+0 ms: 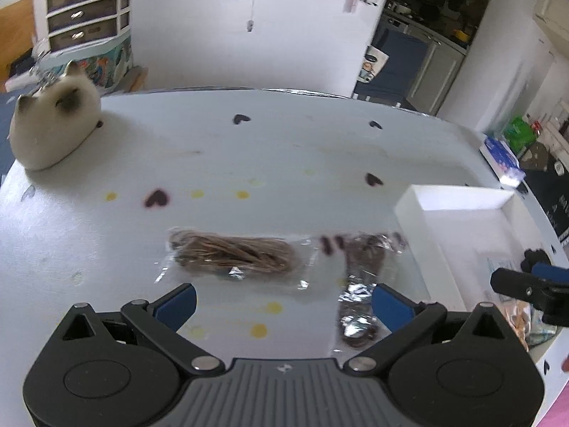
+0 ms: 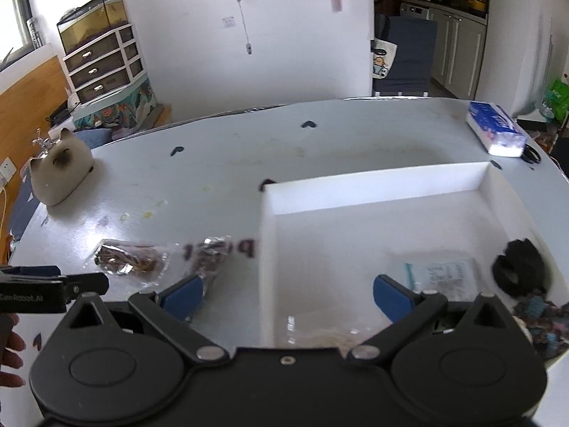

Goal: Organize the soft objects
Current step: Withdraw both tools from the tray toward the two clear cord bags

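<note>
A clear bag of brown twine (image 1: 234, 256) lies on the white table just ahead of my open, empty left gripper (image 1: 284, 304). A second clear bag with dark cord and foil (image 1: 359, 284) lies to its right, by the right finger. Both bags show in the right wrist view, the twine bag (image 2: 128, 258) and the dark one (image 2: 209, 252). A white box (image 2: 377, 185) holds a flat packet (image 2: 441, 274), a black scrunchie (image 2: 519, 268), a clear bag (image 2: 320, 334) and a multicoloured knit piece (image 2: 544, 320). My right gripper (image 2: 288, 295) is open and empty over the box's left wall.
A cream cat-shaped plush (image 1: 53, 124) sits at the table's far left. A blue tissue pack (image 2: 496, 130) lies at the far right behind the box. The table (image 1: 284, 149) has dark heart marks and yellow dots. The right gripper's finger shows at the left view's right edge (image 1: 526, 284).
</note>
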Motion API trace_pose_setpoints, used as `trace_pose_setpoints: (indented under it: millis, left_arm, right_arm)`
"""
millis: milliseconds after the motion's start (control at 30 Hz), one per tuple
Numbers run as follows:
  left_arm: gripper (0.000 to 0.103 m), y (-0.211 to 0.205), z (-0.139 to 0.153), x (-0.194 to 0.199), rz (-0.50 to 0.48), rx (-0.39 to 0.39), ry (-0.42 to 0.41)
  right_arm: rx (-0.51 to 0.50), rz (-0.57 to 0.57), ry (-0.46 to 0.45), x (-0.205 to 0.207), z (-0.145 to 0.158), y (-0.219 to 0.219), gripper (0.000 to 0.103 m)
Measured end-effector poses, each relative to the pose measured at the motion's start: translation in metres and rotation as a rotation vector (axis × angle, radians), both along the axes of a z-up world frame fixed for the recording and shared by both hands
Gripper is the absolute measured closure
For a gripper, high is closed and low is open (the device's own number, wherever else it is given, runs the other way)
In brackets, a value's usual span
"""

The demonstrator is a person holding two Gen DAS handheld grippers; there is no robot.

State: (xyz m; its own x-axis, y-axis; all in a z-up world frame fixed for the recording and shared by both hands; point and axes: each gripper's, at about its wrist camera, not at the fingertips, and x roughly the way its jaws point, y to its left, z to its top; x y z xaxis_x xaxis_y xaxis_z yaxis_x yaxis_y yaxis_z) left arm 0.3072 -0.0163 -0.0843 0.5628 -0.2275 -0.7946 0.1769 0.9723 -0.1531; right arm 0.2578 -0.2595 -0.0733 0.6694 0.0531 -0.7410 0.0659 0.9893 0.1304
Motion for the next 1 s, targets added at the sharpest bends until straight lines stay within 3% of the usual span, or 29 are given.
trace_pose_setpoints:
  millis: [133, 300, 467, 533, 800, 900, 1000]
  left_arm:
    - [0.000, 0.019, -0.005, 0.009, 0.031, -0.054, 0.015]
    - [0.002, 0.033, -0.016, 0.025, 0.008, -0.180, 0.051]
    - [0.002, 0.040, -0.030, 0.042, 0.037, -0.232, 0.104]
    - [0.002, 0.045, -0.034, 0.047, 0.050, -0.257, 0.116]
    - [0.002, 0.074, -0.055, 0.061, 0.138, -0.377, 0.193]
    - [0.001, 0.083, -0.060, 0.063, 0.172, -0.424, 0.208]
    - [0.001, 0.085, -0.061, 0.067, 0.178, -0.423, 0.205]
  right_arm:
    - [0.028, 0.032, -0.012, 0.008, 0.001, 0.016, 0.003]
    - [0.045, 0.069, -0.010, 0.019, 0.000, 0.034, 0.028]
    - [0.056, 0.115, 0.011, 0.048, -0.007, 0.052, 0.063]
    - [0.069, 0.132, 0.025, 0.065, -0.013, 0.061, 0.069]
    - [0.037, 0.288, 0.076, 0.125, -0.046, 0.105, 0.078]
    - [0.026, 0.334, 0.100, 0.136, -0.060, 0.118, 0.079]
    - [-0.004, 0.382, 0.143, 0.136, -0.073, 0.130, 0.084]
